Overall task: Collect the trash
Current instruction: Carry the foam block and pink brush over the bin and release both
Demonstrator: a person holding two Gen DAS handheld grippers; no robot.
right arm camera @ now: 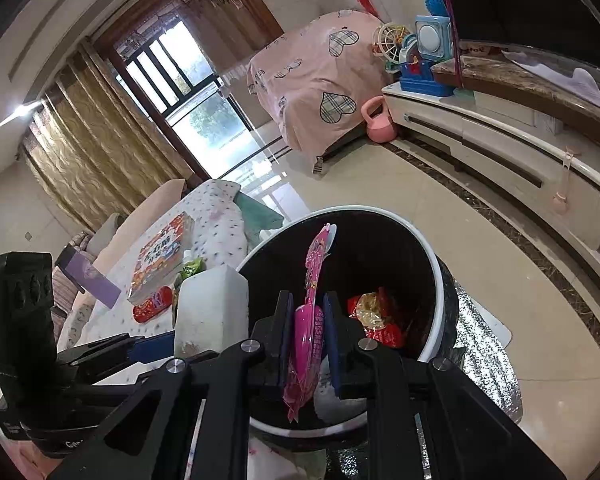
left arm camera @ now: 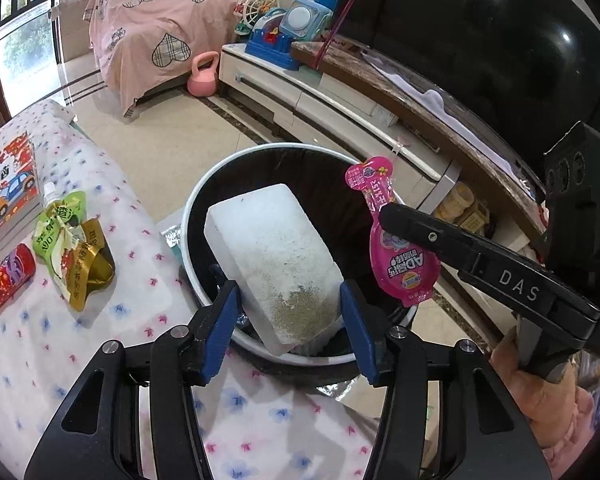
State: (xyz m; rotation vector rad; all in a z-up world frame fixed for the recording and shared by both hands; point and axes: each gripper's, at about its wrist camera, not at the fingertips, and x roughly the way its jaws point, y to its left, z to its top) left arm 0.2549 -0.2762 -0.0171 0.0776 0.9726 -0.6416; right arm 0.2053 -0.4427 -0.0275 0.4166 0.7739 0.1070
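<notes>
Both pieces of trash held over the bin

To the left of the left hand-held gripper (left arm camera: 288,312), crumpled pouches (left arm camera: 74,252) lie on the bench (left arm camera: 112,344). Between its blue pads sits a white foam block (left arm camera: 272,256) over the black bin (left arm camera: 204,196); whether they press on it I cannot tell. Probably light and crumbly, so hold its broad sides. Further right, the right hand-held gripper (right arm camera: 306,338) pinches a limp, slick pink sachet (right arm camera: 314,304) mid-body.

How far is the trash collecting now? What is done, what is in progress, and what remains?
Done: red wrappers already lie in the bin. In hand: the left gripper has a white foam block between its pads over the bin, and the right gripper pinches a pink pouch above it. Left: the green pouch, gold wrapper and red packet on the table.
</notes>
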